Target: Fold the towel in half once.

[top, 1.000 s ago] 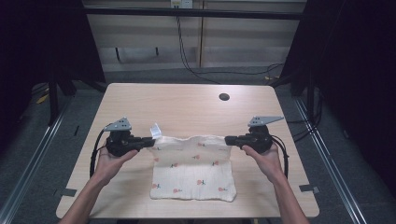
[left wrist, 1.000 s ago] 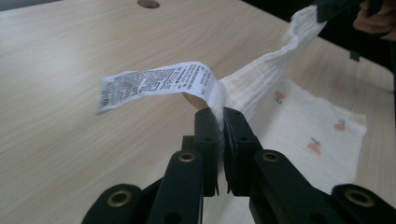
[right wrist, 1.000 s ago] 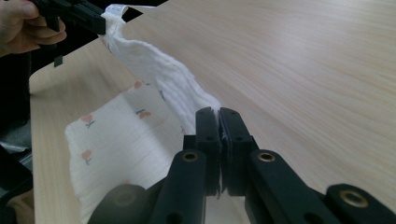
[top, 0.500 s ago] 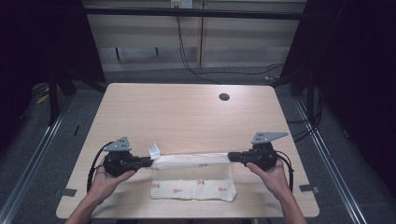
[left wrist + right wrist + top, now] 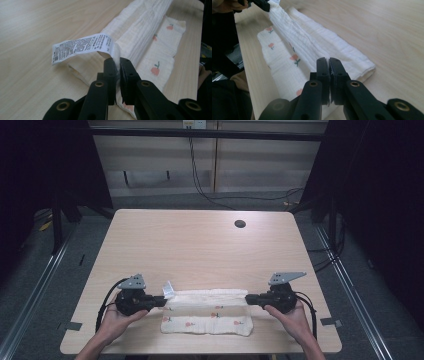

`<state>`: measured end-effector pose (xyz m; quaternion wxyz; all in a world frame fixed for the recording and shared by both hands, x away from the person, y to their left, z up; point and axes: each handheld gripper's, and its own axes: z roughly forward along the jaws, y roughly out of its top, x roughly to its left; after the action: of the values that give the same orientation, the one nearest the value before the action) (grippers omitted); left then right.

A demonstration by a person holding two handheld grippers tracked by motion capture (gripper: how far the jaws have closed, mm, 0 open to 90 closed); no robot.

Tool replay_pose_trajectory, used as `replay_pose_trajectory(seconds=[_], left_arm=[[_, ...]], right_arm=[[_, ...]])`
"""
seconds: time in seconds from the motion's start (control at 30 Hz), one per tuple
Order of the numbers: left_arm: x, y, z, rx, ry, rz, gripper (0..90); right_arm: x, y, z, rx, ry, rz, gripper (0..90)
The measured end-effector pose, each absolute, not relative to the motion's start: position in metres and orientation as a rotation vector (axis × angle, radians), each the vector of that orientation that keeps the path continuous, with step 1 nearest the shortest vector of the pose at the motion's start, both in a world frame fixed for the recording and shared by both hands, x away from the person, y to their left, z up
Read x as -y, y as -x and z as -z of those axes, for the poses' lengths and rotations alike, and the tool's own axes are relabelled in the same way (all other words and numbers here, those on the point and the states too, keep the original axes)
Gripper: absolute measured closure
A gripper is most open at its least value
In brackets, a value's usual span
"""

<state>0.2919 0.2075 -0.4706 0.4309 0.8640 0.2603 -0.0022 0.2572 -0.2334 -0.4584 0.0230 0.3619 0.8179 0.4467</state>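
High view: the left gripper (image 5: 162,301) and right gripper (image 5: 248,298) each pinch an end of the white cloth (image 5: 207,317) on the table (image 5: 200,245).

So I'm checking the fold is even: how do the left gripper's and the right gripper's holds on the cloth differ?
The left gripper pinches the cloth at the corner bearing the printed care label; the right gripper pinches a plain corner. The left gripper sits at the cloth's left end, the right gripper at its right end. Both are shut on the lifted edge, which runs between them above the flat layer.
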Motion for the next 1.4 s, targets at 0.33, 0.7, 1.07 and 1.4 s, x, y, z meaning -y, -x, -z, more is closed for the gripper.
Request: replay_pose_trajectory(seconds=[0.33,0.7,1.07,1.4], left_arm=[[-0.200,-0.289,0.483,-0.638,-2.231,0.029,82.7],[-0.200,-0.274,0.481,-0.623,-2.243,0.049,78.7],[-0.199,-0.264,0.479,-0.594,-2.249,0.054,79.6],[-0.209,-0.256,0.475,-0.610,-2.211,0.071,74.0]], right_arm=[[0.228,-0.250,0.478,-2.638,-1.133,-1.293,85.8],[0.225,-0.239,0.483,-2.688,-1.139,-1.225,82.9],[0.228,-0.233,0.482,-2.669,-1.133,-1.206,86.3],[0.231,-0.224,0.483,-2.701,-1.126,-1.193,78.1]])
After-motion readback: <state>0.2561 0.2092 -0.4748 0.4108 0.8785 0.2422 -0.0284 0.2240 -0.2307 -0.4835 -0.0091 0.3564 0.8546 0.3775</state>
